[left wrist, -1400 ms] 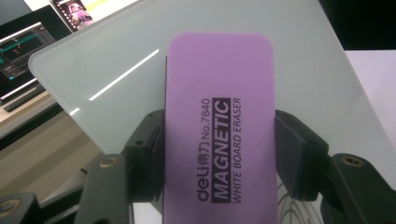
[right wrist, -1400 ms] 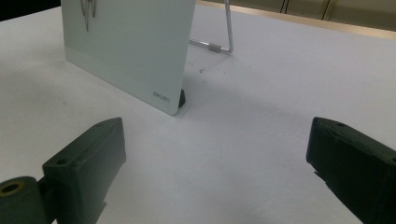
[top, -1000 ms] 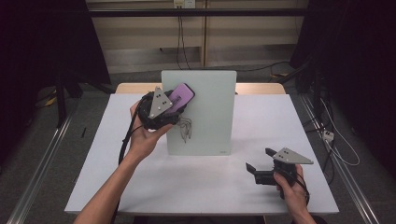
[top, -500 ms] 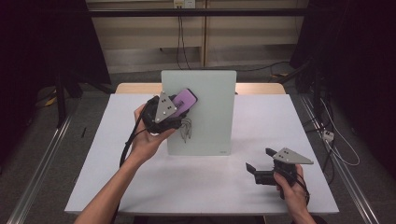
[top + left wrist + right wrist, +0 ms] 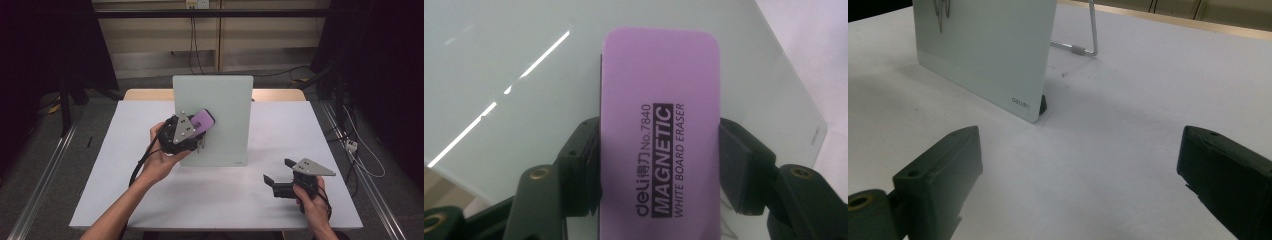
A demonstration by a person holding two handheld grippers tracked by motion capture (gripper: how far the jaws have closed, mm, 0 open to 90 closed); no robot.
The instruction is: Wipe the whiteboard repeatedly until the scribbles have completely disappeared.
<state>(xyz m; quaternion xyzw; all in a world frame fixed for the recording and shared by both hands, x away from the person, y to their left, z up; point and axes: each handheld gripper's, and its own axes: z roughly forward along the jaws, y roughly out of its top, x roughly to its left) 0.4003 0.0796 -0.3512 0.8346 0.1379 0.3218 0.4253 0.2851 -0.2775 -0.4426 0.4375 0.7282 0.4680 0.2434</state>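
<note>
A white worktop (image 5: 125,150) carries an upright pale glass board (image 5: 220,100), propped behind by a wire stand (image 5: 1088,35).

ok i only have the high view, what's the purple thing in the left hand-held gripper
Observer: A whiteboard eraser; its label reads "magnetic white board eraser".
Operator: is it gripped properly
Observer: Yes, the left hand-held gripper has both pads on its long sides, the label facing the camera.
Operator: what props the board up
Observer: A bent metal wire stand behind the whiteboard, and a small dark foot at its lower corner.
Operator: right one holding anything
Observer: No, the right hand-held gripper is open over bare white table.
</note>
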